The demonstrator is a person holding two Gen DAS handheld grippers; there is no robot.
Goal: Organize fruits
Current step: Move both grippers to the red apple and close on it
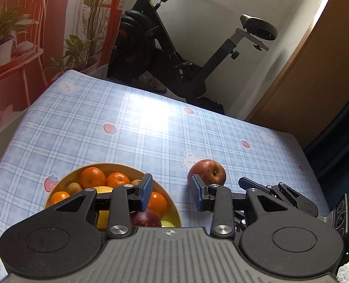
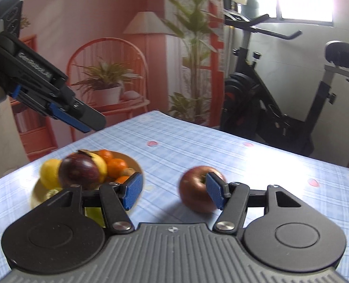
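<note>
The right gripper [image 2: 174, 192] jaws are held apart, empty; the apple [image 2: 198, 188] lies on the desk [image 2: 221, 146] just ahead, overlapped by the right jaw. The left gripper [image 1: 172, 192] jaws are apart, empty, above the bowl [image 1: 56, 184]. An off-centre closure could roll the apple away.

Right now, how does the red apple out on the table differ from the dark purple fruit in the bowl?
The red apple sits alone on the checked tablecloth, while the dark purple fruit is piled with oranges and lemons in the yellow bowl. The apple is reddish with a visible stem dimple; the purple fruit is much darker and smooth. The apple lies partly behind one of the right gripper's fingers; the purple fruit sits off to its side. Both are round, and neither is gripped.
</note>
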